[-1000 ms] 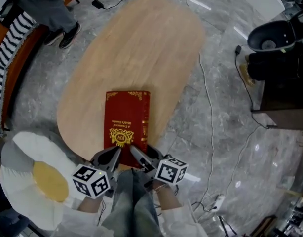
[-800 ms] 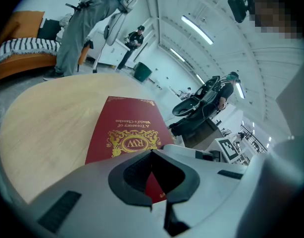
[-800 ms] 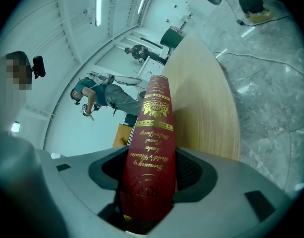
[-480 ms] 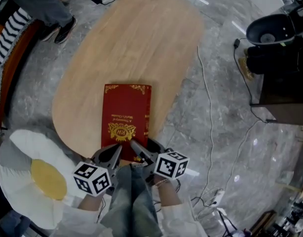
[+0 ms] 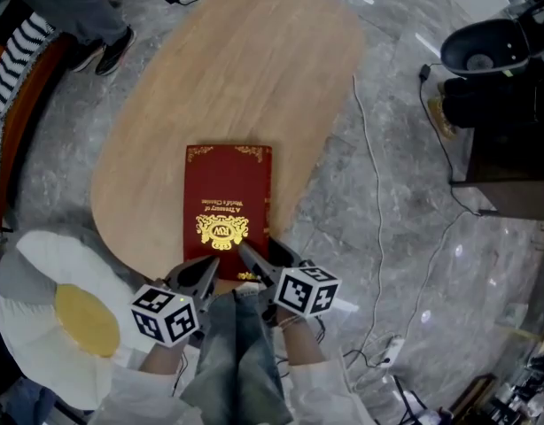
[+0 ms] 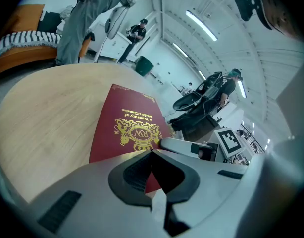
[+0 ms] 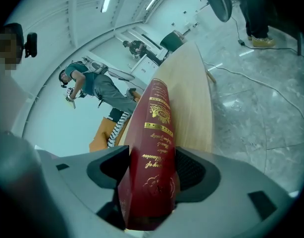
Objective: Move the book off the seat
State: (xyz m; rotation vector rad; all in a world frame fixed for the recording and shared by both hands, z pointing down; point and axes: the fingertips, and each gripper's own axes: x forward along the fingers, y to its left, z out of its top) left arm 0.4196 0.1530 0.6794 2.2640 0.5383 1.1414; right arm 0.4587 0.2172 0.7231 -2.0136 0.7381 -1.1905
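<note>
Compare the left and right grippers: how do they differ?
The left gripper has its jaws together, nothing between them; the right gripper has the book spine between its jaws, which have just been opening. The left points over the cover; the right straddles the side edge. Both are at the book's near end.

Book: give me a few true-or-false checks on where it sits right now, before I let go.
1. The book lies flat on the wooden table. True.
2. Its cover is blue. False: it is red with gold print.
3. It rests on the white and yellow cushion. False: the cushion sits apart, off to its left.
4. Its near end stands between the jaws of the right gripper. True; those jaws have just been opening.
</note>
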